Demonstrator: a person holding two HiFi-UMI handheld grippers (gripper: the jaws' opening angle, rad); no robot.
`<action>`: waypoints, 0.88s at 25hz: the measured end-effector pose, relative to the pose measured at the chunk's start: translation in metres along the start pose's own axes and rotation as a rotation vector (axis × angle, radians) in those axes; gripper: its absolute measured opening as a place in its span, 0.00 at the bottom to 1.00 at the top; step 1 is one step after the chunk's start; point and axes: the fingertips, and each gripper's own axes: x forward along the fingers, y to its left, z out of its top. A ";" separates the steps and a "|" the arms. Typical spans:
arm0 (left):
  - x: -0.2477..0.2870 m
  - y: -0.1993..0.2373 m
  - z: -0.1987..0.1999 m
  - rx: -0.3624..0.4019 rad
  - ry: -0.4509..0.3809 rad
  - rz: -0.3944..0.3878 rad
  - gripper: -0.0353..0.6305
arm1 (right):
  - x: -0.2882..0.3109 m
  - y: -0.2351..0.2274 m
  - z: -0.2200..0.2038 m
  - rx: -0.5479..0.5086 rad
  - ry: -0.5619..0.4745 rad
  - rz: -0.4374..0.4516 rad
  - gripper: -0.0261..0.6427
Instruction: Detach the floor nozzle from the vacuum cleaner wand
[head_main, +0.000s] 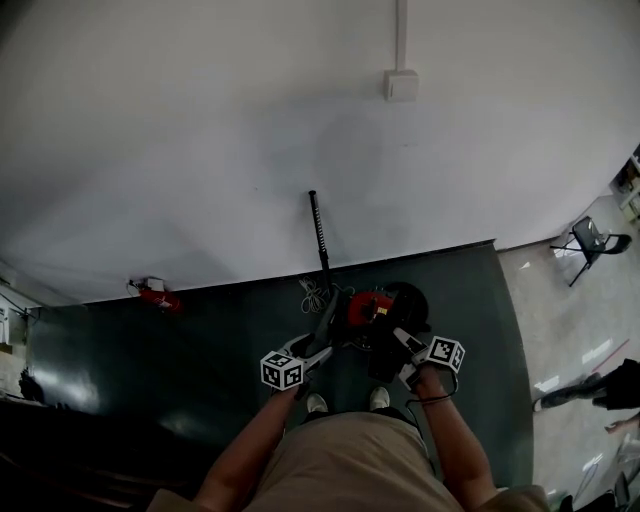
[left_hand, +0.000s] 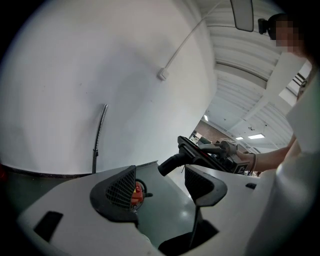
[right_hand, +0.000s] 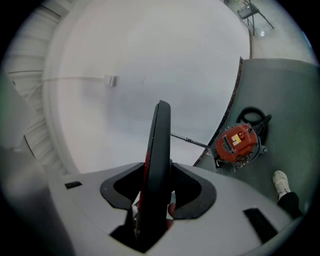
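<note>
Jaws apart on L gripper (left_hand: 162, 187), empty, R gripper (right_hand: 159, 189) clamps floor nozzle (right_hand: 160, 142), btm hidden.

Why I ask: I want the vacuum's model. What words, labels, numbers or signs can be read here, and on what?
Round red vacuum cleaner body: one pale and one yellow label, both too small to read.
Black-and-white square-marker cubes: patterns only, no words.
Black floor nozzle: no print visible.
Nothing legible anywhere.
</note>
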 end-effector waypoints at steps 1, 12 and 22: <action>0.000 -0.001 0.000 0.001 0.000 -0.001 0.53 | -0.001 0.000 0.000 -0.015 0.000 -0.005 0.30; 0.009 -0.017 -0.001 0.013 0.017 -0.031 0.53 | -0.019 0.007 0.003 -0.013 -0.034 0.017 0.30; 0.031 -0.042 0.002 0.027 0.033 -0.065 0.53 | -0.053 0.000 0.026 0.003 -0.076 0.016 0.30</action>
